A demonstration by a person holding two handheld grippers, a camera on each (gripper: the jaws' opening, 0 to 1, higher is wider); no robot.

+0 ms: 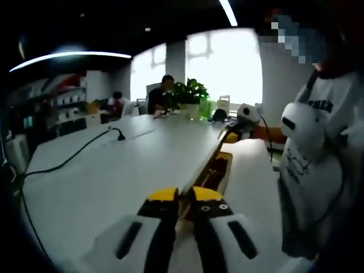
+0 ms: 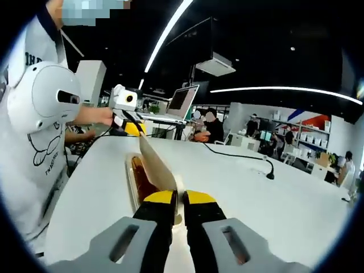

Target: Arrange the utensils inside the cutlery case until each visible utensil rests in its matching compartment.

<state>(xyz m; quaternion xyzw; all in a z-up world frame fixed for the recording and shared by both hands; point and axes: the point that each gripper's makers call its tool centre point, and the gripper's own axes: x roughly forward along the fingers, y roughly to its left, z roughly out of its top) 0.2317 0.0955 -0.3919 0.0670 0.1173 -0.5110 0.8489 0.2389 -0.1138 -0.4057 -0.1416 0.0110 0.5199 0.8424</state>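
Note:
A wooden cutlery case (image 1: 220, 172) lies open on the white table (image 1: 114, 176). Its thin lid (image 1: 211, 160) stands up on edge. My left gripper (image 1: 178, 196) is shut on the near end of that lid. My right gripper (image 1: 232, 132) pinches the far end. In the right gripper view the lid (image 2: 160, 165) rises as a pale board from my right gripper (image 2: 179, 199), which is shut on it, toward my left gripper (image 2: 128, 123). The case's interior (image 2: 138, 177) is dark brown, and I cannot make out the utensils in it.
The person holding the grippers stands at the table's edge in a white shirt (image 1: 318, 153). A black cable with a small microphone (image 1: 119, 135) crosses the table. A laptop (image 2: 181, 102), a plant (image 1: 190, 94) and seated people (image 1: 165, 91) are at the far ends.

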